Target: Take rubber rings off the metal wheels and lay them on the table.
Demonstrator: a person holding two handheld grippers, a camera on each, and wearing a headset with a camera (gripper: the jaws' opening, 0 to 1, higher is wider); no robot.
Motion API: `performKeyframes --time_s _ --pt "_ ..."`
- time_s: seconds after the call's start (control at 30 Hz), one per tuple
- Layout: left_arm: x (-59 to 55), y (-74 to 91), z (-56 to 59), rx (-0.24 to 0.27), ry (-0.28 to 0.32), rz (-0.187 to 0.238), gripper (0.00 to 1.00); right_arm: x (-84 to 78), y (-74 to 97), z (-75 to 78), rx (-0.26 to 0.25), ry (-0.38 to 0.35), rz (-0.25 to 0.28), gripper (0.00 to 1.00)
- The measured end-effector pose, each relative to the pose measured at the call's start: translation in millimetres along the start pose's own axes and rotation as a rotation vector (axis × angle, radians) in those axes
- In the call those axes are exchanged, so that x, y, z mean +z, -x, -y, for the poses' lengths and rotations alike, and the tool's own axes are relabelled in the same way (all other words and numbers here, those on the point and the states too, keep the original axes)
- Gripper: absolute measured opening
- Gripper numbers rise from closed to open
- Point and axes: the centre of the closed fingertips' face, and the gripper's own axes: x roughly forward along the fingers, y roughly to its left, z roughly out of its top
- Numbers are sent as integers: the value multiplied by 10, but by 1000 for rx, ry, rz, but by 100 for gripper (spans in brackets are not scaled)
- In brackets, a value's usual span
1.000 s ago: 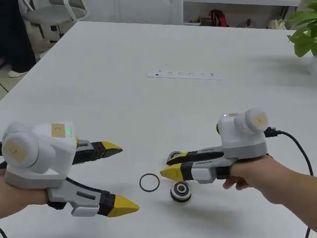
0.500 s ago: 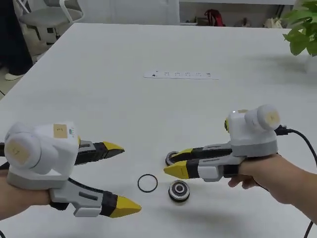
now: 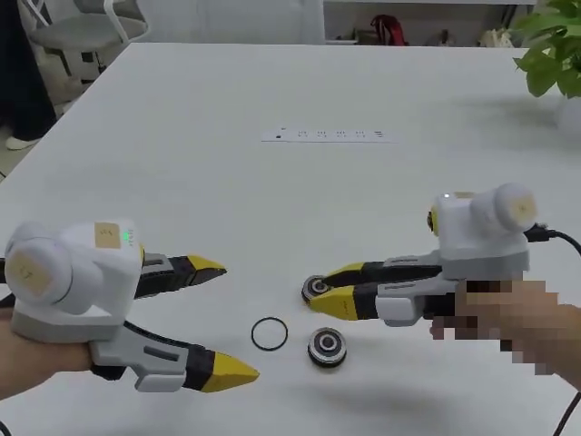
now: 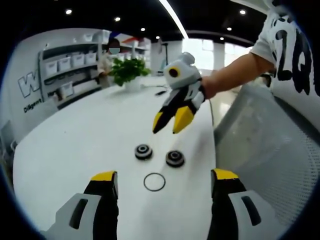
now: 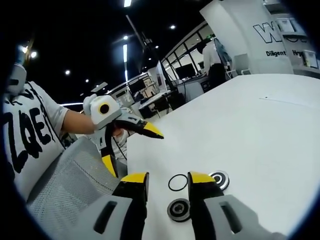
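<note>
Rubber ring (image 3: 270,333) flat and loose on the table (image 3: 272,200), just ahead of the left gripper (image 3: 238,320), jaws spread wide, holding nothing. Right of the ring, two metal wheels: near wheel (image 3: 327,346) and far wheel (image 3: 316,288). Right gripper (image 3: 321,290) slightly parted and empty. Seen from the head view as overlapping the far wheel, but from the left gripper view as raised clear above both wheels.
</note>
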Motion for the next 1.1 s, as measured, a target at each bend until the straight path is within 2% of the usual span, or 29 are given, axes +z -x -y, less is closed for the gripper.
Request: performKeyframes --time_s 0.4,0.73,1.1 --pt "30 -41 -16 -2 -3 2 77 19 127 -50 -14 5 23 29" --pt "65 -79 -21 -4 -6 5 77 17 238 -25 -33 4 39 30" --pt "111 -119 -15 -12 -9 8 76 -43 303 -32 -43 47 39 35"
